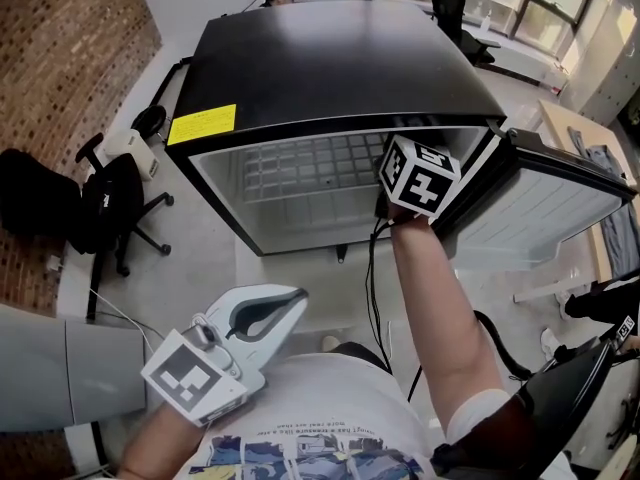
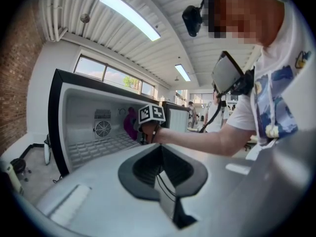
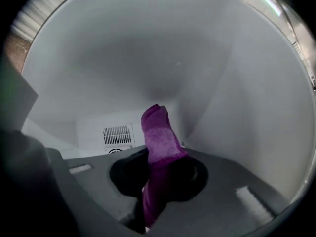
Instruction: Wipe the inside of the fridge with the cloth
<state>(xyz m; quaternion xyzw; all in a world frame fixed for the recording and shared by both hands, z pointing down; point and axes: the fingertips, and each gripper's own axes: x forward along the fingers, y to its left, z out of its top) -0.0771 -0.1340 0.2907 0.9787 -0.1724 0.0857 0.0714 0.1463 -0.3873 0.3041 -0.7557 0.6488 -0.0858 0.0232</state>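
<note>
**Right gripper deep in the fridge with the cloth: wiping is in hand.**

The right gripper [image 3: 159, 176] has its jaws closed on the purple cloth [image 3: 159, 135], which stands up just ahead of the tips, near the back corner of the fridge [image 3: 123, 58] (a vent grille [image 3: 117, 132] sits just left of it). I judge the next move needs the cloth pressed to a wall and swept along it. The left gripper [image 1: 262, 313], jaws together and empty, hangs well behind, outside. Whether the cloth touches a wall I cannot tell, and in the head view the right gripper itself hides the cloth.
</note>
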